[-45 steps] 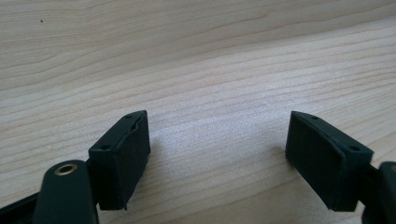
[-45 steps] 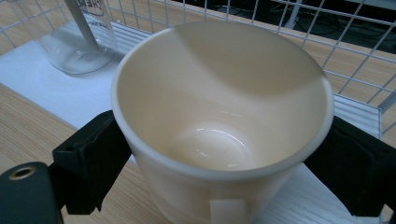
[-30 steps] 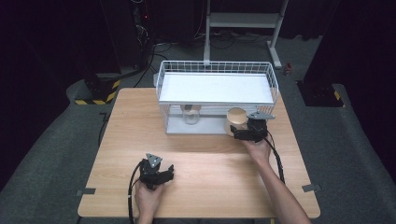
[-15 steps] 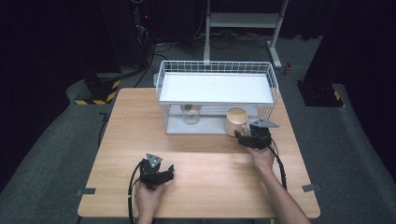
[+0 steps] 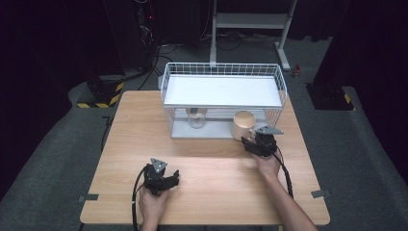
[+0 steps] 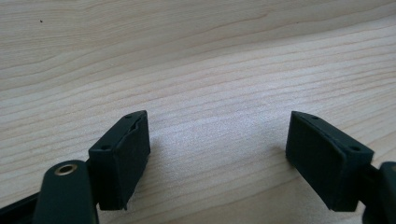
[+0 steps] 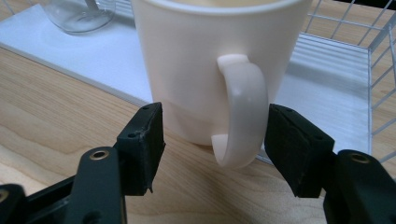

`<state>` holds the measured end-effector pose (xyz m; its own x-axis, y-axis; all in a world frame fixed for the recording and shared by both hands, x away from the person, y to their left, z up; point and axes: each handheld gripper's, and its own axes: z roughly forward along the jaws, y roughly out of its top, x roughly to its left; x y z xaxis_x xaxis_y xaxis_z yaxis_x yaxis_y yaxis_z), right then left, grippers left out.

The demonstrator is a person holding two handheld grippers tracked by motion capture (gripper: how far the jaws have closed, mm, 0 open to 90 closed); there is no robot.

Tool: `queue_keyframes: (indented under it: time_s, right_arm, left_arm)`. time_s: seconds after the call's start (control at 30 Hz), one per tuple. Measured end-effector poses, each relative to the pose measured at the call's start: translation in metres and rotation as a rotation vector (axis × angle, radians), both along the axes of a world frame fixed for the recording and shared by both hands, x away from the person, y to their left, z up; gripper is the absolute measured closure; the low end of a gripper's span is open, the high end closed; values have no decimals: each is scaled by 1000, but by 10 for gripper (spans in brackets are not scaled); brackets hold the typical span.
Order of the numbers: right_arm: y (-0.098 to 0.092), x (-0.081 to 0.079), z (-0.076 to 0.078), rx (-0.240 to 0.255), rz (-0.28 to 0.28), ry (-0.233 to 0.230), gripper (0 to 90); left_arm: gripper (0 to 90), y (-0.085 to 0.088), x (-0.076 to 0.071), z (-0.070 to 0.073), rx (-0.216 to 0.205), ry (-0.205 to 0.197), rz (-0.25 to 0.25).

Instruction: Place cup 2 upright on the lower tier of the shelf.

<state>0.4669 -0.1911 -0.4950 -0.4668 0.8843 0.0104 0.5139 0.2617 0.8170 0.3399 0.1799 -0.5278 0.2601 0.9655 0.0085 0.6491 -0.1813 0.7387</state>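
Observation:
A cream mug [image 5: 244, 124] stands upright at the front edge of the wire rack's white lower shelf [image 5: 211, 129], its handle [image 7: 240, 107] turned toward me. My right gripper [image 5: 248, 142] sits just in front of it. Its jaws have just been closing, and the handle stands between the pads [image 7: 142, 140] with a gap on the left side, so nothing is squeezed. My left gripper [image 5: 174, 177] rests on the table near the front, and its pads [image 6: 123, 156] stand apart over bare wood in the left gripper view.
The white wire rack [image 5: 279, 82] stands at the back of the wooden table [image 5: 125, 139], with a flat white top shelf. A clear glass [image 5: 196, 117] stands on the lower shelf left of the mug, also seen as the glass [image 7: 79, 14] in the right gripper view.
The right gripper has drawn back a little from the mug toward the person, and its jaws have narrowed. The mug stays on the shelf edge. The left gripper has not moved.

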Motion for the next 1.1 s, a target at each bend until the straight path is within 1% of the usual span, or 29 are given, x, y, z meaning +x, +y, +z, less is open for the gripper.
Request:
queue_keyframes:
  time_s: [0.17,0.3,0.4,0.57,0.63,0.67,0.73,0.77,0.83,0.97,1.0,1.03,1.1]
  right_arm:
    - [1,2,-3,2,-11,-2,407]
    - [2,3,-3,8,-10,-2,410]
    - [2,6,-3,11,-11,9,411]
    - [7,13,0,-1,-16,21,417]
    - [7,15,0,3,-19,10,427]
    - [8,16,0,7,-25,22,427]
    - [9,19,0,5,-25,23,428]
    - [9,20,1,-3,-21,17,429]
    - [12,22,2,5,-32,32,429]
    - [14,27,2,2,-39,24,443]
    - [14,29,2,8,-45,40,442]
    - [14,30,2,3,-39,33,442]
    - [16,33,3,-3,-42,36,442]
  left_arm:
    - [221,0,0,0,0,0,0]
    - [222,0,0,0,0,0,1]
    - [222,0,0,0,0,0,0]
    - [222,0,0,0,0,0,1]
    - [222,0,0,0,0,0,0]
    - [222,0,0,0,-1,0,1]
    - [222,0,0,0,-1,0,0]
    - [222,0,0,0,-1,0,1]
    - [222,0,0,0,-1,0,0]
    - [222,0,0,0,-2,0,1]
    - [222,0,0,0,-2,0,0]
    - [222,0,0,0,-2,0,0]
    - [221,0,0,0,-2,0,0]
